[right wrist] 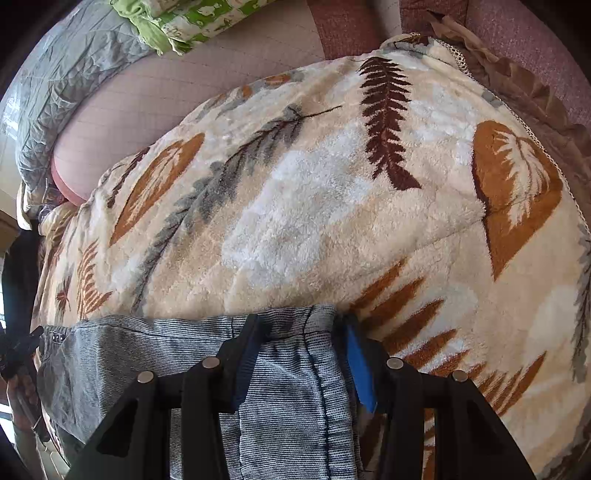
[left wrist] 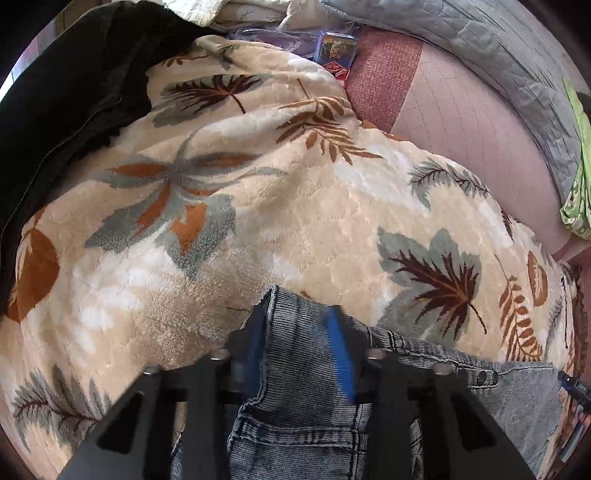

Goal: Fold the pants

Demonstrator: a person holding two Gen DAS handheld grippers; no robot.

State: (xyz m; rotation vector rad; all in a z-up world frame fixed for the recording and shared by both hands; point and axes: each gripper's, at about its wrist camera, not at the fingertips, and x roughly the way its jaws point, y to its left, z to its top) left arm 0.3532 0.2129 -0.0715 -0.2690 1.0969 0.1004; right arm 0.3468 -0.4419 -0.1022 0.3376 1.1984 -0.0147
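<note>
Grey-blue denim pants (left wrist: 295, 417) lie on a cream blanket with a leaf pattern (left wrist: 258, 229). In the left wrist view my left gripper (left wrist: 297, 317) has its blue-padded fingers on either side of a raised edge of the waistband and is shut on it. In the right wrist view the same pants (right wrist: 288, 387) stretch to the left, and my right gripper (right wrist: 301, 325) is shut on their near edge. The left gripper (right wrist: 18, 350) shows at the far left edge there.
A black jacket (left wrist: 66, 103) lies at the left of the blanket. A small colourful box (left wrist: 336, 48) sits on the pink mattress (left wrist: 461, 122) behind. A grey quilt (left wrist: 498, 66) and green cloth (right wrist: 177, 26) lie along the far side.
</note>
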